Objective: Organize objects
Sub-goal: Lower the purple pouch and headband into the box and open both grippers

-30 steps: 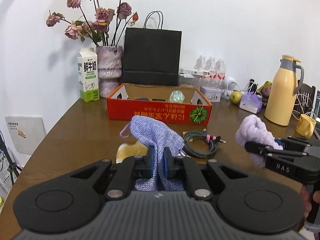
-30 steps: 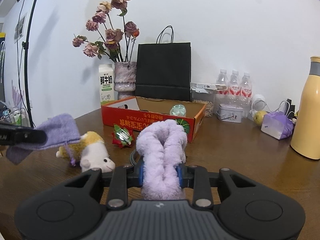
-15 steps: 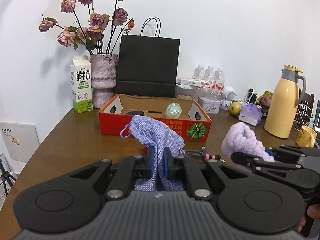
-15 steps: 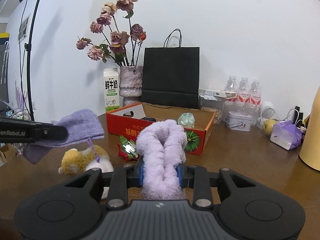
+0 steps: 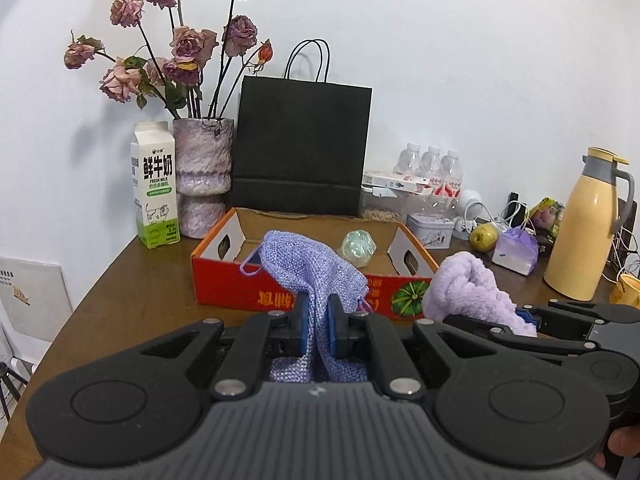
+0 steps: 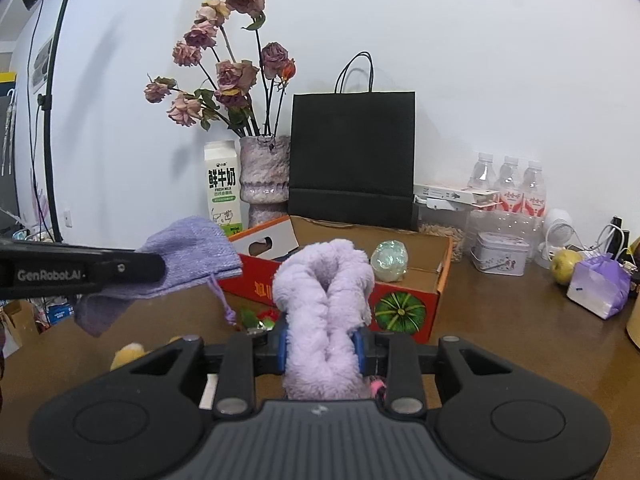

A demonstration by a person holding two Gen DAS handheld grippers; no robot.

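**Left wrist view: both hands loaded, box just ahead**

Left wrist camera, nearest first: my left gripper (image 5: pixel 318 330) has its jaws clamped tight on a woven lavender pouch (image 5: pixel 308 270), whose cloth bunches up above the blue pads while its drawstring loop hangs off to the left. Just to the right I see my right gripper (image 5: pixel 524 322) from the side, with a fluffy purple towel (image 5: pixel 466 294) bulging out of it. In the right wrist view that gripper (image 6: pixel 322 354) has its jaws closed on the towel (image 6: pixel 326 300), which stands up between the pads in a folded loop. The left gripper (image 6: pixel 154 268) reaches in from the left edge there, carrying the pouch (image 6: pixel 188 256) above the table (image 6: pixel 500 328).

Low under the pouch I can make out a yellow plush toy (image 6: pixel 128 354) and a red-and-green shiny ornament (image 6: pixel 262 318) on the wood; both are mostly hidden.

Beyond the pads sits the open red cardboard box (image 5: pixel 240 288), with a pumpkin printed on its front wall and an iridescent ball (image 5: pixel 358 245) lying inside. Both held items are in front of the box's near wall, up off the table.

Behind the box stand a milk carton (image 5: pixel 155 184), a vase of dried roses (image 5: pixel 202 168) and a black paper bag (image 5: pixel 302 148) against the white wall. Further right are water bottles (image 5: pixel 430 170), a small tin (image 5: pixel 432 230), a green apple (image 5: pixel 483 237) and a yellow thermos jug (image 5: pixel 590 224).
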